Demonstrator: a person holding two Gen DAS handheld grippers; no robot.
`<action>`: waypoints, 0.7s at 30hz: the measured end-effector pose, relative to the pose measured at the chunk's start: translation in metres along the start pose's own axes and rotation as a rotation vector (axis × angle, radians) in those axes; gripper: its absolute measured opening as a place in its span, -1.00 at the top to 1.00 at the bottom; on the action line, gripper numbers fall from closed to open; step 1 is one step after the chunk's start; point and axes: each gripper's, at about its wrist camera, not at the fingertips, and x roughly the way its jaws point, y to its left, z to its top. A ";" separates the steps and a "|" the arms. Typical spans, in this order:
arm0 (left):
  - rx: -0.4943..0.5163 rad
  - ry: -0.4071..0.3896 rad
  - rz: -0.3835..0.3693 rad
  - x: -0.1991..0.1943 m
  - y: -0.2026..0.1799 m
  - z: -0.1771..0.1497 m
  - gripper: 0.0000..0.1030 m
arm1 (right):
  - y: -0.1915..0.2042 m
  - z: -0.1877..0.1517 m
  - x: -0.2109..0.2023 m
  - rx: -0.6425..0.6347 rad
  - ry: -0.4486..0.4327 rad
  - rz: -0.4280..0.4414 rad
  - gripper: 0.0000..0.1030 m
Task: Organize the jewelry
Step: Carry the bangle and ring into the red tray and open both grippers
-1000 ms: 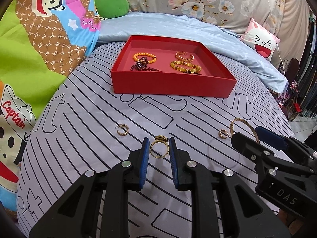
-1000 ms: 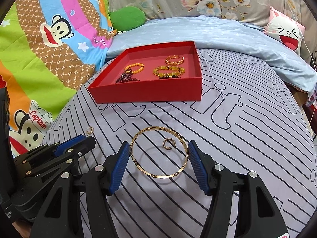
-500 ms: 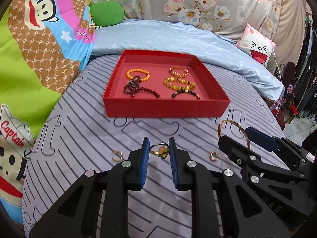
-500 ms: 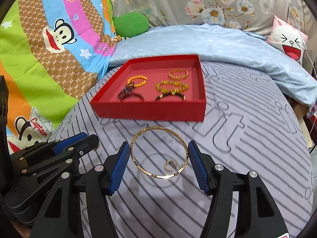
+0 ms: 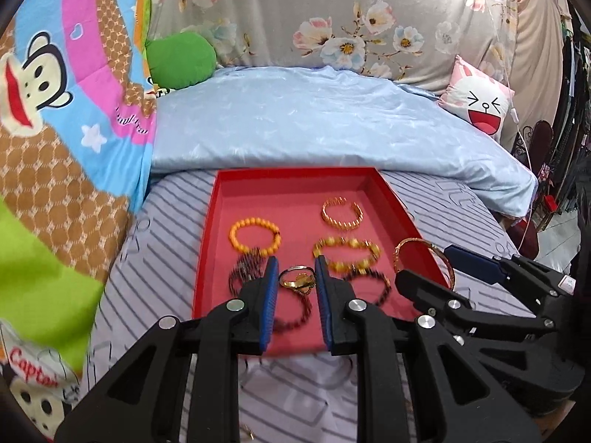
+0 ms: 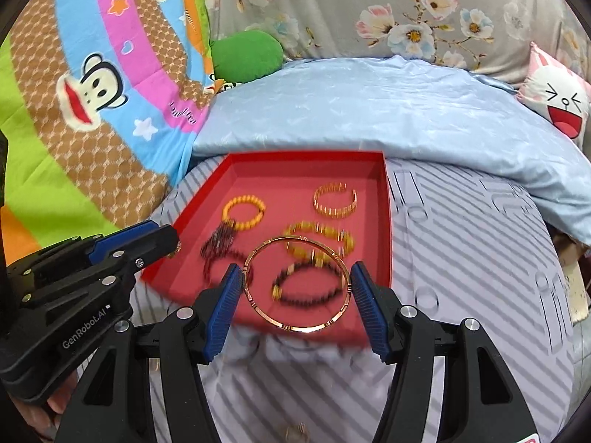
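Left wrist view is showing the left gripper [image 5: 295, 280] pinching a small gold ring [image 5: 296, 280] between its blue pads, the two fingers standing narrowly apart with the ring clamped crosswise between them. The ring is hanging in the air over the near part of the red tray [image 5: 384, 192], above a dark beaded bracelet [image 5: 295, 313] that is lying on the tray floor. Off to the right in the same view, the right gripper [image 5: 424, 262] is reaching in over the tray's right wall, carrying a thin gold bangle [image 5: 404, 249].

In the right wrist view, that right gripper [image 6: 297, 288] is holding its fingers wide apart, each blue pad pressing against an opposite side of the gold bangle [image 6: 258, 304], so the hoop is spanning the whole gap and staying flat. The bangle is hovering above the tray's near right area, over another dark beaded bracelet [image 6: 306, 301] and the edge of a yellow chunky bracelet [image 6: 321, 238].

Further back in the tray are lying an orange beaded bracelet [image 5: 254, 238] on the left and a gold cuff [image 5: 341, 214] on the right, well apart from each other. The tray is sitting on the striped grey bedsheet [image 6: 461, 243], with a pale blue quilt [image 5: 314, 118] bunched just behind it. The tray contents are looking blurred in both views.
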 end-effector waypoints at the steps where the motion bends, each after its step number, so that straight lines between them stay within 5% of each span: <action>1: 0.000 0.003 -0.001 0.005 0.003 0.006 0.62 | -0.003 0.011 0.008 0.005 0.010 0.008 -0.13; 9: 0.000 0.050 -0.003 0.069 0.023 0.057 0.62 | -0.007 0.063 0.062 -0.013 0.053 -0.003 -0.14; 21: -0.009 0.125 0.011 0.139 0.030 0.078 0.62 | -0.020 0.079 0.126 -0.019 0.140 -0.033 -0.14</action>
